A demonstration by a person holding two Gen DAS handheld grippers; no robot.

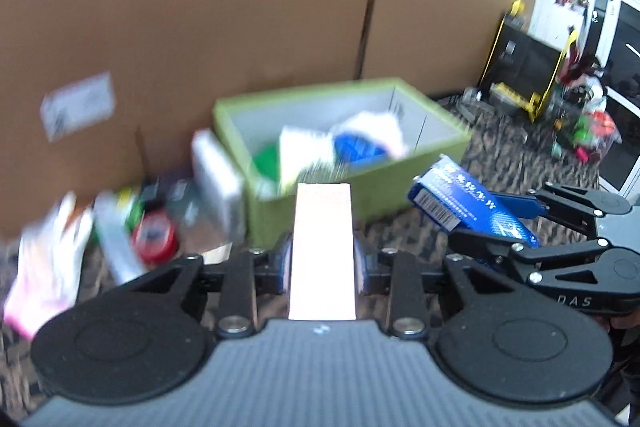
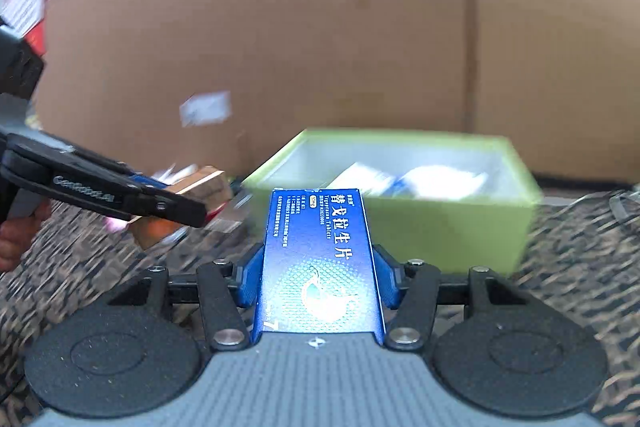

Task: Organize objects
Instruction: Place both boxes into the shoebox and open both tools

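Transport step in hand: left gripper (image 1: 322, 259) clamps a pale, glare-washed narrow carton (image 1: 322, 251); right gripper (image 2: 318, 277) clamps a blue printed cardboard tablet box (image 2: 320, 259). Both face the open green cardboard bin (image 1: 440, 125), at twelve o'clock in each view, already holding blurred packets. Next move, in my judgement: carry each over the rim, then release. Surface is dark mottled carpet (image 1: 500, 139); a brown corrugated cardboard wall (image 1: 200, 7) stands behind, loose clutter (image 1: 152, 235) at nine o'clock.
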